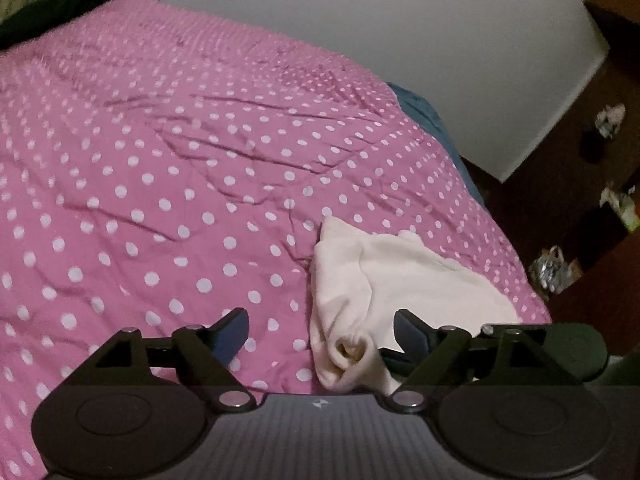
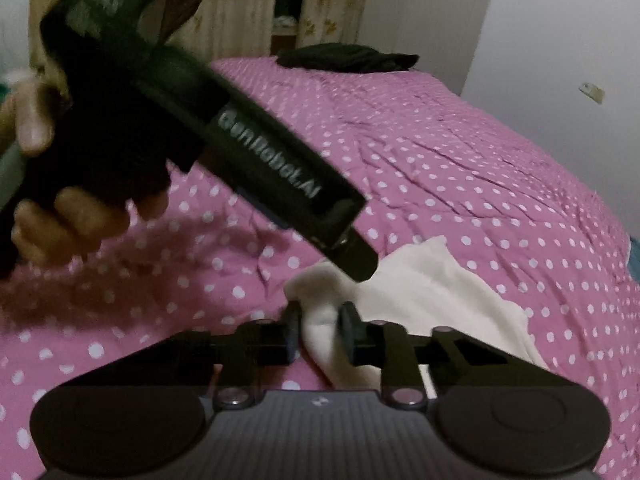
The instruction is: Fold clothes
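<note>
Right gripper: jaws drawn close, pinching a bunched fold of the cream garment between its pads.
Left gripper: jaws spread wide, empty, poised over the garment's rolled near edge.
Hand: wrapped around the left gripper's handle, tilting it downward.
Cream garment: crumpled on the pink polka-dot bedspread.
Far end: dark cloth lying on the bedspread.

Pink polka-dot bedspread, white wall, blue sheet edge, wooden wardrobe
</note>
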`<state>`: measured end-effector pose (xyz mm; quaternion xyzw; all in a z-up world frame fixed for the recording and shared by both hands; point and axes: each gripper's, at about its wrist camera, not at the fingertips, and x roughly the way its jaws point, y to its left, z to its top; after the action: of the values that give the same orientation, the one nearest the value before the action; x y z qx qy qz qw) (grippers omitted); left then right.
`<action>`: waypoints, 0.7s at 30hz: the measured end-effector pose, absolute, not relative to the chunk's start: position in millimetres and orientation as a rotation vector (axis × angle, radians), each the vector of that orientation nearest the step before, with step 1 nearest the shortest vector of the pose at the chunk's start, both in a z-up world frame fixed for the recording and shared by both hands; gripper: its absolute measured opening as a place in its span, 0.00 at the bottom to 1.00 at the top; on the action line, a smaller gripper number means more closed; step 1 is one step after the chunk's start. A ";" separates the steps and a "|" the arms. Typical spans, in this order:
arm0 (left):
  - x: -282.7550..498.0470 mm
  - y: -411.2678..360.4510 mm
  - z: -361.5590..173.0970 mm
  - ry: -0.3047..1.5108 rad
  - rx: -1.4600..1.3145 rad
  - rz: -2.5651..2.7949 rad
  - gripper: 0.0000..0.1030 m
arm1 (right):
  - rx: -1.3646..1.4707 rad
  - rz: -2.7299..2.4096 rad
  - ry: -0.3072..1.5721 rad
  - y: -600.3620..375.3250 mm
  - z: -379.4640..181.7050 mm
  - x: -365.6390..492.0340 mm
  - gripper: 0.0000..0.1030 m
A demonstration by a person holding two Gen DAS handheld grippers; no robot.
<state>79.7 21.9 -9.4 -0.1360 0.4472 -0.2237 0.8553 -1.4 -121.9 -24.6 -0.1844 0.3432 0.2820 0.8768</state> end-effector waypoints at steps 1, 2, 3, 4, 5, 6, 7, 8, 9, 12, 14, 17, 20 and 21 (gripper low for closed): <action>81.2 23.3 -10.6 0.949 -0.317 -0.466 0.81 | -0.363 0.586 0.712 -124.5 -21.8 -1.1 0.14; 83.3 24.7 -11.7 0.961 -0.355 -0.462 0.81 | -0.338 0.584 0.708 -127.9 -18.9 -1.4 0.14; 85.3 26.1 -12.9 0.972 -0.393 -0.459 0.82 | -0.316 0.583 0.706 -130.7 -15.9 -1.2 0.14; 86.8 25.8 -13.5 0.981 -0.423 -0.460 0.82 | -0.295 0.583 0.704 -133.4 -13.0 -0.9 0.13; 88.3 25.5 -14.0 0.990 -0.453 -0.462 0.82 | -0.271 0.583 0.705 -136.4 -10.7 -0.5 0.13; 89.8 25.2 -14.6 0.999 -0.483 -0.463 0.82 | -0.247 0.583 0.705 -139.4 -8.4 0.0 0.13; 90.9 23.3 -15.5 1.007 -0.498 -0.464 0.82 | -0.216 0.583 0.708 -143.1 -5.6 0.9 0.12; 92.0 21.4 -16.3 1.015 -0.513 -0.465 0.82 | -0.190 0.579 0.703 -146.6 -2.1 1.5 0.12; 93.1 19.5 -17.2 1.022 -0.528 -0.466 0.82 | -0.176 0.578 0.700 -148.9 -0.2 1.4 0.12; 96.4 13.9 -19.7 1.045 -0.573 -0.469 0.82 | -0.120 0.584 0.695 -157.3 5.4 1.1 0.12; 98.6 10.2 -21.4 1.061 -0.604 -0.470 0.81 | -0.092 0.589 0.693 -161.5 7.4 1.5 0.12; 100.8 8.5 -28.2 1.088 -0.662 -0.474 0.78 | -0.064 0.597 0.681 -166.7 9.4 0.6 0.11; 100.1 7.5 -32.9 1.100 -0.692 -0.495 0.69 | -0.050 0.611 0.678 -168.1 10.5 -1.8 0.11; 99.7 6.9 -32.7 1.101 -0.692 -0.504 0.64 | -0.045 0.622 0.679 -167.8 10.0 -2.8 0.11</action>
<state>99.7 6.9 -32.7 -0.3188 0.5069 -0.2320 0.7665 -2.8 -167.8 10.0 -0.0217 0.3277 0.3000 0.8956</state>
